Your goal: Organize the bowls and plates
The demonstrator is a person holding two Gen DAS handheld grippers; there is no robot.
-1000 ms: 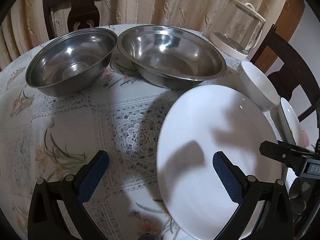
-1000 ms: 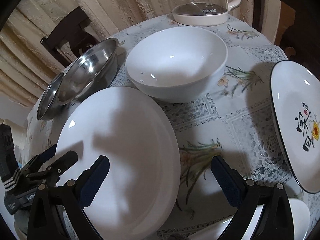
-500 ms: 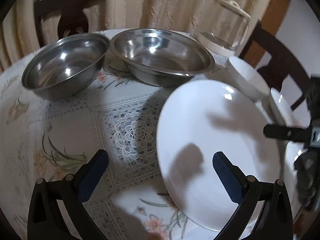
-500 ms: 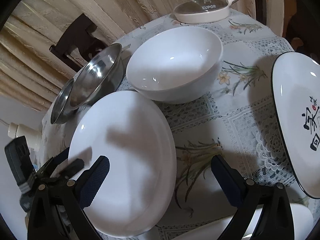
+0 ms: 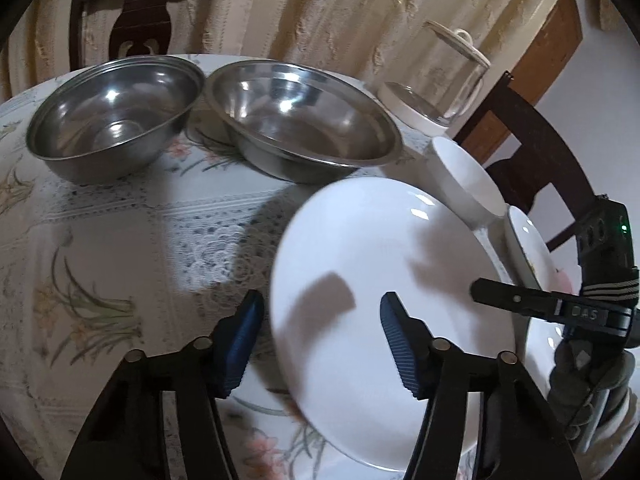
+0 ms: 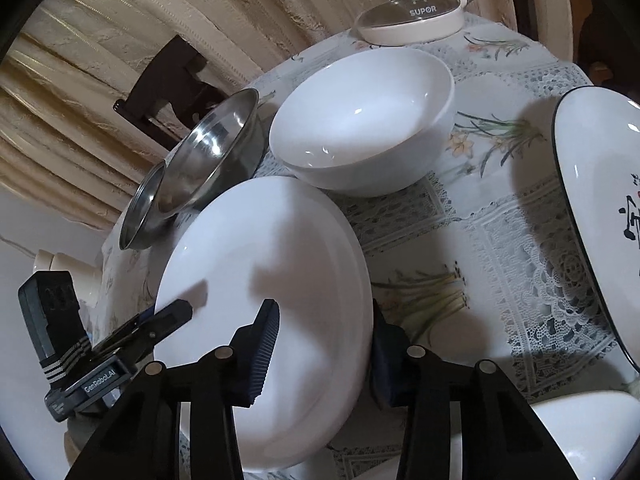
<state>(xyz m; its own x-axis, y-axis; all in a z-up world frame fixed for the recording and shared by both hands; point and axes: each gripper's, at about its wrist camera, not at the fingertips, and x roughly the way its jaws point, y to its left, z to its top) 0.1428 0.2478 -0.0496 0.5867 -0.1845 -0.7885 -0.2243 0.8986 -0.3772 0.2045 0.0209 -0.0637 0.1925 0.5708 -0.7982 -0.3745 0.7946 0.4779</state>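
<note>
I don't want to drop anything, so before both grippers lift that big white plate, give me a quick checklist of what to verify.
1. Left gripper straddles the large round white plate at its rim: ok.
2. Left pads touching the rim: not ok, lace tablecloth shows between.
3. Right gripper straddles the opposite rim: ok.
4. Right pads gripping: cannot tell.
5. Plate clear of the deep white ceramic bowl: cannot tell, their edges meet in view.

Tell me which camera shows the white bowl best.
The right wrist view: the white bowl sits near mid-frame with its whole rim and inside visible, behind the white plate. The left wrist view catches it only edge-on at the right, squeezed by the fisheye.
</note>
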